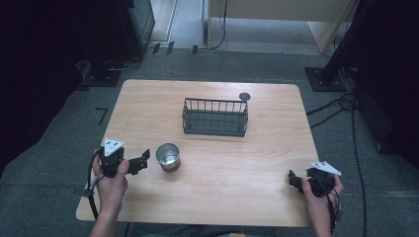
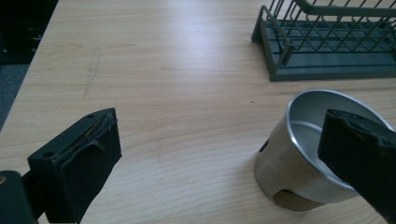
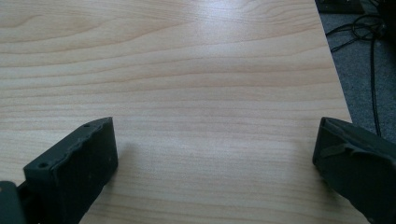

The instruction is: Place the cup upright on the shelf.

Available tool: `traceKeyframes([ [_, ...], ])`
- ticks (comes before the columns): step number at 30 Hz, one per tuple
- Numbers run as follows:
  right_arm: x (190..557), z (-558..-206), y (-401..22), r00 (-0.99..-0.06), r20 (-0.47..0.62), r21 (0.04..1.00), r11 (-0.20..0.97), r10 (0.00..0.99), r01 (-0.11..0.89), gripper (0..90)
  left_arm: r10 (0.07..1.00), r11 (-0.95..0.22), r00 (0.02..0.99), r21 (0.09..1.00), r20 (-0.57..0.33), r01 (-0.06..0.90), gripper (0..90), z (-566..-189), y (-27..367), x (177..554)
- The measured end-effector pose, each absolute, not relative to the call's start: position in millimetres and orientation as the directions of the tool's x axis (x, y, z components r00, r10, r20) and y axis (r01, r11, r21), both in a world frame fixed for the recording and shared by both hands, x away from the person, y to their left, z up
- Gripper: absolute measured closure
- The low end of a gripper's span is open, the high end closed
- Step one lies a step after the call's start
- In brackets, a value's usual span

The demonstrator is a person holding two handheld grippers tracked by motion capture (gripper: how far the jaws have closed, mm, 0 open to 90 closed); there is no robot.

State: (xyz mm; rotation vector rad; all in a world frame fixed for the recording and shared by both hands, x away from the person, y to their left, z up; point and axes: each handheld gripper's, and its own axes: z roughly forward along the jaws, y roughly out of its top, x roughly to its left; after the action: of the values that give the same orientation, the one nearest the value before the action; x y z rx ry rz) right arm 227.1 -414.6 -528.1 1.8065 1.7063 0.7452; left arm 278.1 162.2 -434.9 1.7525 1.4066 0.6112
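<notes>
A shiny steel cup (image 1: 168, 156) stands upright on the wooden table (image 1: 212, 192), left of centre. My left gripper (image 1: 142, 162) is open just to the cup's left. In the left gripper view the cup (image 2: 299, 154) sits by the right jaw, partly behind it, and nothing lies between the jaws of the left gripper (image 2: 224, 154). A dark wire basket (image 1: 215, 117) stands behind the cup, toward the table's middle, and the basket (image 2: 327, 42) shows at upper right of that view. My right gripper (image 1: 295, 178) hovers open near the table's right front edge, its jaws (image 3: 215, 158) over bare wood.
A small dark round disc (image 1: 244, 96) lies on the table just behind the basket's right end. Cables (image 1: 341, 106) run over the grey floor to the right of the table. Dark equipment stands at the far left and right.
</notes>
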Motion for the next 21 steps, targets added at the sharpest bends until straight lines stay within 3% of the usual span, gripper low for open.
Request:
traceKeyframes([
  [21,227.2,-528.1,-414.6,0.046,0.030,0.713,-0.053,0.999,0.700,0.0,0.923,-0.120,0.367,0.822,-0.114,0.557,0.0,-429.7,113.2,282.0],
])
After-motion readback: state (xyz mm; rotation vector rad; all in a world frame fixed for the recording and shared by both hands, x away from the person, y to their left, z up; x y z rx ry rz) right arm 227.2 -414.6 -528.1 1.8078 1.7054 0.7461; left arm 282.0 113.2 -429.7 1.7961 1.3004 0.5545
